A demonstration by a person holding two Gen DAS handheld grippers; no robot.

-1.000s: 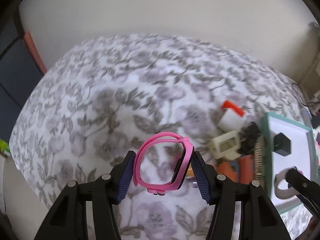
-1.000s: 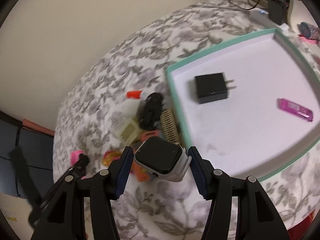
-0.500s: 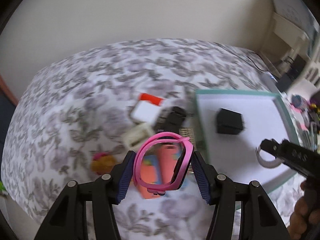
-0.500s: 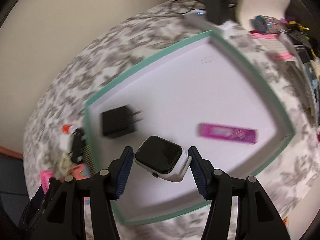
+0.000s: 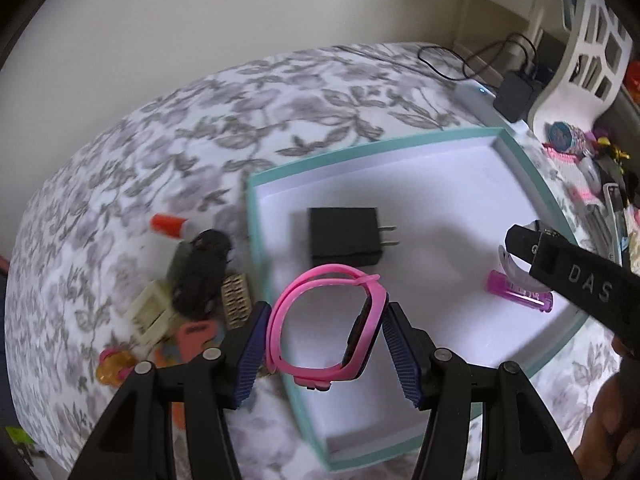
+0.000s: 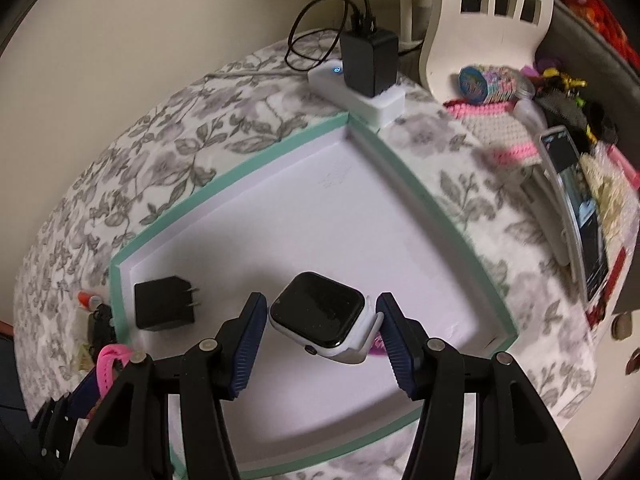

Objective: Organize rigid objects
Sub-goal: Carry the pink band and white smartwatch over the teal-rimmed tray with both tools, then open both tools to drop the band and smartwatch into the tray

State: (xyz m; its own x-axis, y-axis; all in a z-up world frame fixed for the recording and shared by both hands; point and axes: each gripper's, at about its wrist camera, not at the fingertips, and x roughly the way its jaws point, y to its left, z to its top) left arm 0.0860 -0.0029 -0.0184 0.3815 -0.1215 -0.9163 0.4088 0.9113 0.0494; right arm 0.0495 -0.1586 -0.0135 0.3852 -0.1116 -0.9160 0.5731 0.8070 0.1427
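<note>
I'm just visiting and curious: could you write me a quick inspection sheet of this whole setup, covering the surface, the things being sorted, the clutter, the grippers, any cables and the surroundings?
Surface: floral cloth.
Job's things: teal-rimmed tray holds a black charger and a magenta stick.
Clutter: unsorted small items, including a glue stick, lie left of the tray.
Grippers: left gripper shut on pink watch; right gripper shut on white smartwatch; both above the tray.
Cables: black cord from a plugged adapter.
Surroundings: plain wall, white chair, crowded side area.

Two watches (image 5: 326,326) (image 6: 320,320) are sitting in grippers. One black charger (image 5: 344,236) and one purple stick (image 5: 520,292) are lying in one tray (image 5: 256,216).
</note>
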